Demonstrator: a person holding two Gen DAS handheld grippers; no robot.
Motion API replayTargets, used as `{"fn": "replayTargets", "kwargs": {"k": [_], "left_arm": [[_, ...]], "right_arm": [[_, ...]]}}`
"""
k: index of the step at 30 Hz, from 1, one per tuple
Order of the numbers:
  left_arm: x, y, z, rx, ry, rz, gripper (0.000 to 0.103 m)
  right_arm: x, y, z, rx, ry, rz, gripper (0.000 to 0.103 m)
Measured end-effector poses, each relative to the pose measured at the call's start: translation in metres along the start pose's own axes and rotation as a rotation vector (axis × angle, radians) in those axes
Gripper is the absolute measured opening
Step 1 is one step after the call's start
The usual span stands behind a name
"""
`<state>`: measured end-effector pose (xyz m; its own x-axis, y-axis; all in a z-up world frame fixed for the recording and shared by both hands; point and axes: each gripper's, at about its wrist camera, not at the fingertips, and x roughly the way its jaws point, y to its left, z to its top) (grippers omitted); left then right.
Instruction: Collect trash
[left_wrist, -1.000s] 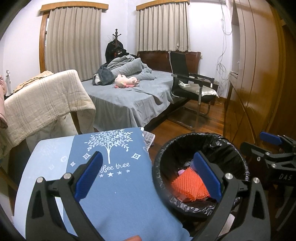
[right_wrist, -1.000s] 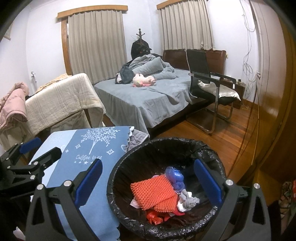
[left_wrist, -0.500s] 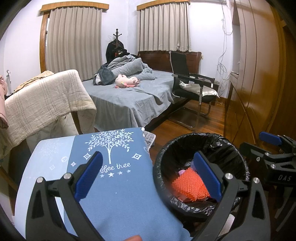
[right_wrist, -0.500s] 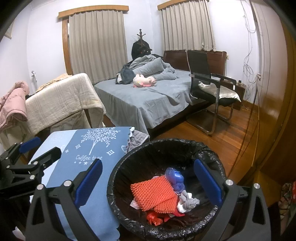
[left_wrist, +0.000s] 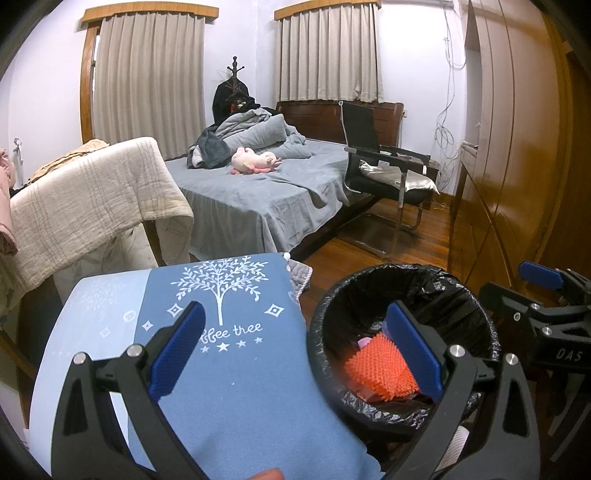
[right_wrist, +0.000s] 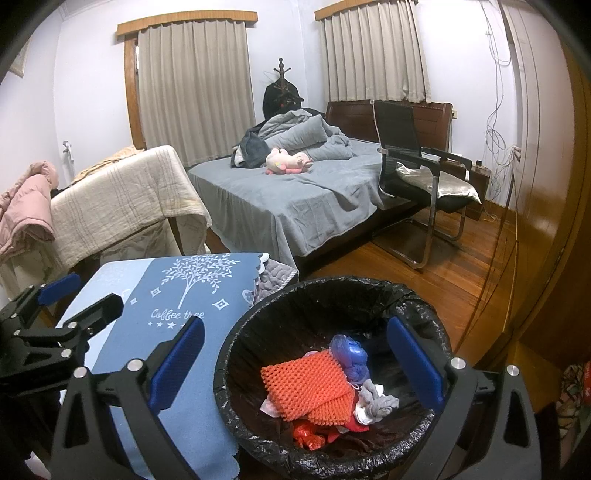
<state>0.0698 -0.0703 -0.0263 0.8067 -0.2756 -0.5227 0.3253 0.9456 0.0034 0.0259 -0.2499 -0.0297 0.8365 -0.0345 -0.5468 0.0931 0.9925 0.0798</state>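
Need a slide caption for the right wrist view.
Open right claw above the black-lined trash bin holding orange mesh and crumpled scraps, beside a blue tablecloth.

"Coffee tree" in white under the tree print on the blue cloth (right_wrist: 192, 295), "DAS" on the right gripper (left_wrist: 546, 317) body

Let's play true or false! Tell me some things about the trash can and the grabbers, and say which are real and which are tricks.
1. The trash can has a black bag in it. True.
2. An orange mesh piece lies in the can. True.
3. The right gripper is squeezing trash. False: it is open and empty.
4. The left gripper is shut. False: it is open.
5. The can is empty. False: a blue bag and other scraps are inside.
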Motion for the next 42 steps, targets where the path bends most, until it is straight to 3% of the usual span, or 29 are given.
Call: {"fn": "replayTargets", "kwargs": {"k": [42], "left_arm": [[0.0005,-0.0006,0.0003,0.001,0.003,0.000,0.096]], "right_arm": [[0.0009,0.0023,-0.0033,-0.001,-0.002,-0.001,0.097]]}}
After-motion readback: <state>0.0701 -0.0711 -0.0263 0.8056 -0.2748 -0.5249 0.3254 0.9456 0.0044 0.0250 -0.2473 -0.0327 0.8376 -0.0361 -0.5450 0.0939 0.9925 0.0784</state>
